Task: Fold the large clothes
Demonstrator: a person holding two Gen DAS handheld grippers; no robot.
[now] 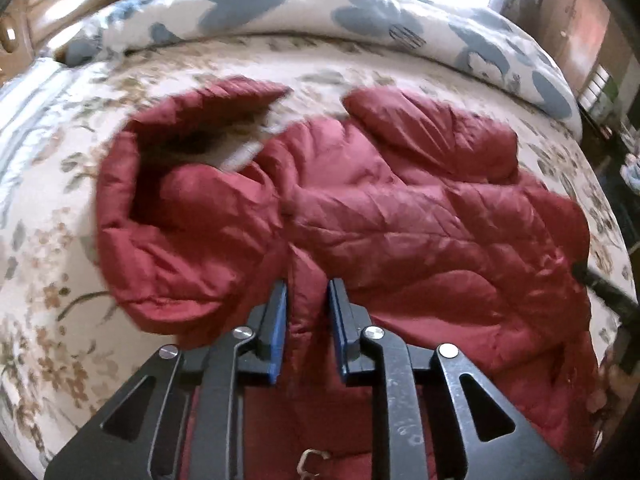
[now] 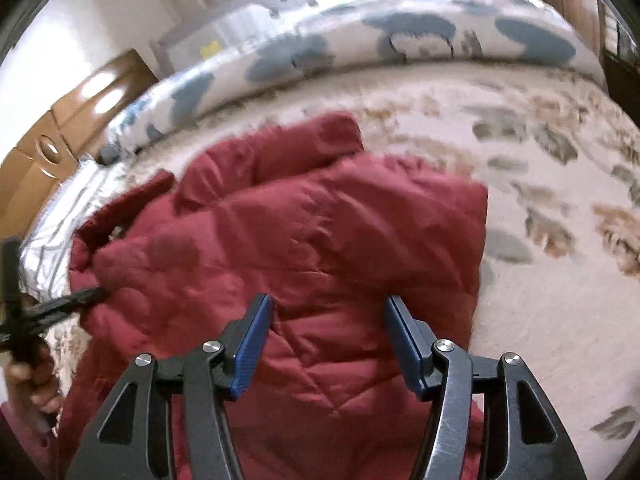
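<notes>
A dark red quilted jacket (image 1: pixel 380 208) lies spread on a floral bedspread (image 1: pixel 52 248), its hood (image 1: pixel 192 148) at the far left. In the left wrist view my left gripper (image 1: pixel 307 292) is shut on a raised ridge of the jacket's fabric near its front edge. The right wrist view shows the same jacket (image 2: pixel 304 232) under my right gripper (image 2: pixel 328 304), whose blue pads stand well apart above the fabric without pressing it. At the left edge of that view the left gripper (image 2: pixel 80 298) meets the jacket, held by a hand (image 2: pixel 32 380).
A rolled duvet (image 1: pixel 360 12) with blue-grey blotches runs along the bed's far side. A wooden cabinet (image 2: pixel 60 128) stands beyond the bed at the left. To the jacket's right lies bare bedspread (image 2: pixel 560 320). Dark furniture (image 1: pixel 608 80) stands at the right.
</notes>
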